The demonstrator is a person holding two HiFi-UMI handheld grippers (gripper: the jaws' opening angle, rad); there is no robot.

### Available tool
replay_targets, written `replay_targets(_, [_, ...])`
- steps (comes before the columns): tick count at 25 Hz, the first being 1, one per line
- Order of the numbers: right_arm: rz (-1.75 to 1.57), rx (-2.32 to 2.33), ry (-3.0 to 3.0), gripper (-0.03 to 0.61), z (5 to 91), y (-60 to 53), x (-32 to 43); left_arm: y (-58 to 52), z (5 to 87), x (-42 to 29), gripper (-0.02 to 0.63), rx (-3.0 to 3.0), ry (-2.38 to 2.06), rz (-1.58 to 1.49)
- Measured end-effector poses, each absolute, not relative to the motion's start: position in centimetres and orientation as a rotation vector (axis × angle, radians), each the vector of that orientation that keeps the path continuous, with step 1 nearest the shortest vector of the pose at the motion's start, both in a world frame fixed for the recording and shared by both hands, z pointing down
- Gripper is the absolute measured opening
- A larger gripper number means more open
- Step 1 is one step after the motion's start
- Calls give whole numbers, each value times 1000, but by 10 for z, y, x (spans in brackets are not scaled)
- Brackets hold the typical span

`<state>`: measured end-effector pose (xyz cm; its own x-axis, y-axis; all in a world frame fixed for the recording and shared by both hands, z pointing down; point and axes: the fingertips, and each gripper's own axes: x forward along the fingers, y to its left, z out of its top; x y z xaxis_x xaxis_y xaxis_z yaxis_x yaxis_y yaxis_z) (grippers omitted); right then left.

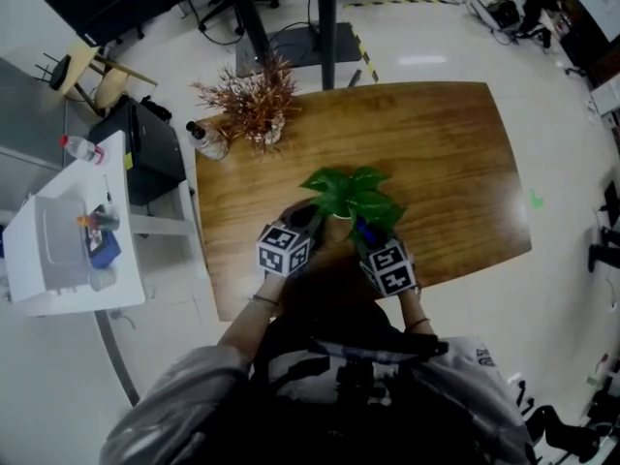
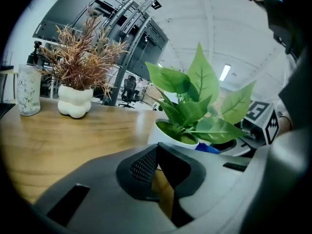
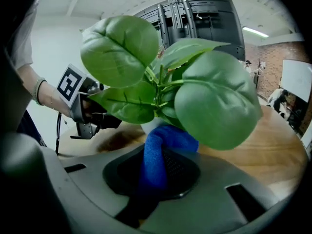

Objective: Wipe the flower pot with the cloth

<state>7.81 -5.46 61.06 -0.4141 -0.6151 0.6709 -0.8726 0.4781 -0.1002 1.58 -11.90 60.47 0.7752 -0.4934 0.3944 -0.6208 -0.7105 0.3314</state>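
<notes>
A glossy brown wooden table stands on a pale floor in an office-like room, and the person leans over its near edge with a gripper in each hand. The left gripper lies low over the wood just left of the plant. In the left gripper view its dark ribbed pads meet at the tips with nothing between them, and only table grain shows through the slit below. The right gripper is clamped on a bright blue folded cloth, which stands up out of the jaws. The top of the cloth presses against the near side of the small round white flower pot. That pot sits on the table between the two grippers, and its broad green leaves spread above them both. Farther back, near the table's far left corner, a dried russet plant in a lumpy white vase stands beside a clear patterned bottle with a dark pump top. To the left of the table is a white cabinet with small items on top. Beyond the far edge, a black stand rises from a flat dark base.
</notes>
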Motion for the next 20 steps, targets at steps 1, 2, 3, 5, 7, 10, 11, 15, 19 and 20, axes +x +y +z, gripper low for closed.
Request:
replay_targets(1, [597,1208,-2168,55,612,-54,73,-123,605,13,6,2515,-852,385])
replay_targets(2, [596,1190,-2172,55,613,-53,67,-128,606,11,6,2511,-865,384])
replay_targets(3, [596,1174,-2175,55,614,-53,62,-132,606,9,6,2506,-877,380])
replay_targets(5, [596,1144,-2179,55,617,-53,52,-140,607,6,6,2494,-897,373])
replay_targets(7, [596,1126,-2178,55,620,-53,47,-145,609,5,6,2487,-908,377])
replay_targets(10, [601,1133,-2177,55,621,-49,50,-144,614,3,6,2481,-905,402])
replay_targets(11, [603,1142,-2177,55,619,-47,53,-142,614,3,6,2480,-903,404])
replay_targets(15, [621,1214,-2150,55,617,-31,83,-124,611,2,6,2485,-887,383])
replay_targets(19, [616,1297,-2107,55,617,-31,118,-102,613,6,6,2485,-861,386])
replay_targets(20, [598,1302,-2100,55,616,-34,124,-98,614,7,6,2480,-855,386])
